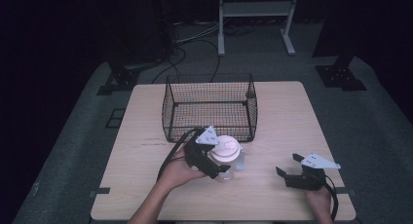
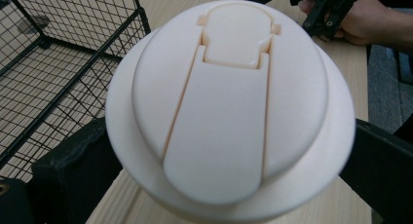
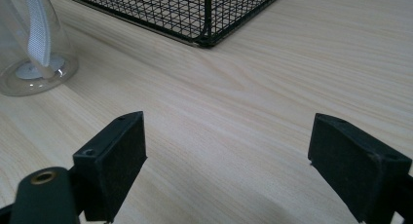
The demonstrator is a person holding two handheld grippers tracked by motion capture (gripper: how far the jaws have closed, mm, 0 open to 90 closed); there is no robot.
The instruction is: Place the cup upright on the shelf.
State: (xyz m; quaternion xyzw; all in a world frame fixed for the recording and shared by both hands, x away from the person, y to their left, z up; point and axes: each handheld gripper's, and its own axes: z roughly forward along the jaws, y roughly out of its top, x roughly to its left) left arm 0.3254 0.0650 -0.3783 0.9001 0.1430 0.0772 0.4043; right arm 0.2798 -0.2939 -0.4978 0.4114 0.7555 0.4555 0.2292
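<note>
In the high view my left gripper (image 1: pixel 225 166) sits just below the middle of the frame, its jaws closed around the cream lid (image 1: pixel 227 149) of a clear bottle (image 1: pixel 233 171) that stands on the wooden table (image 1: pixel 287 117). The bottle is directly below the near wall of the black wire basket (image 1: pixel 210 107), close to it; I cannot tell whether the two touch. In the left gripper view the lid (image 2: pixel 229 107) takes up most of the frame, a round domed cap with a flip tab running down its middle, and a black jaw presses in at each side of it, lower left and lower right, so I read that gripper as clamped on the lid. The basket (image 2: pixel 58 63) fills the upper left of that view, and the other hand with its gripper (image 2: pixel 321 9) shows at the top right. My right gripper (image 1: pixel 288 171) rests at the lower right of the high view, well apart from the bottle, jaws spread wide and pointing left. In the right gripper view its two black pads stand far apart over bare wood with nothing between them; the clear base of the bottle (image 3: pixel 29 53), with a white strap hanging down it, is at the upper left, and a corner of the basket (image 3: pixel 204 14) is at the top centre.
</note>
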